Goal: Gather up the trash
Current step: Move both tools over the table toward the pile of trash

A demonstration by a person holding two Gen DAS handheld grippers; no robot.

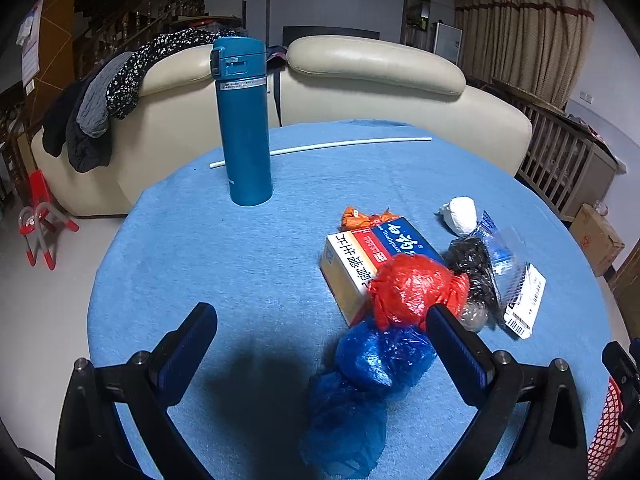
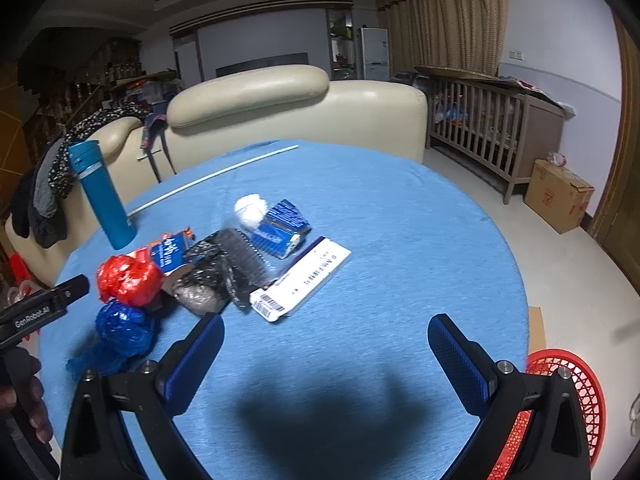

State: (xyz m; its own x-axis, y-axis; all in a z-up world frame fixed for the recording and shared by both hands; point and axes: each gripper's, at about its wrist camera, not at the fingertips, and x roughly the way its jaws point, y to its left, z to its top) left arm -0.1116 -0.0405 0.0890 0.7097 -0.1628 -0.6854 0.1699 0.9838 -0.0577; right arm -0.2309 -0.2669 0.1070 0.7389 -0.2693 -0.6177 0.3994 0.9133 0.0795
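Blue cloth covers the round table (image 1: 200, 240), with a cream sofa (image 1: 360, 88) beyond it. A red basket (image 2: 568, 392) sits off the near right edge. A teal flask (image 1: 244, 120) stands far left. Trash lies mid-table: toothpaste box (image 1: 360, 256), blue bag (image 1: 372, 360), red bag (image 1: 412, 284), black bag (image 1: 472, 264), white wad (image 1: 460, 210). Both the left gripper (image 1: 320, 336) and right gripper (image 2: 326, 344) gape wide, holding nothing.

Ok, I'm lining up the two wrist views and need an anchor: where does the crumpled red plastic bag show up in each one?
Left wrist view: the crumpled red plastic bag sits lower right of centre, against the toothpaste box, just beyond the left gripper.
Right wrist view: the bag lies at the left, above the crumpled blue plastic bag.
Shared landmark: the tall teal flask standing upright on the blue tablecloth.
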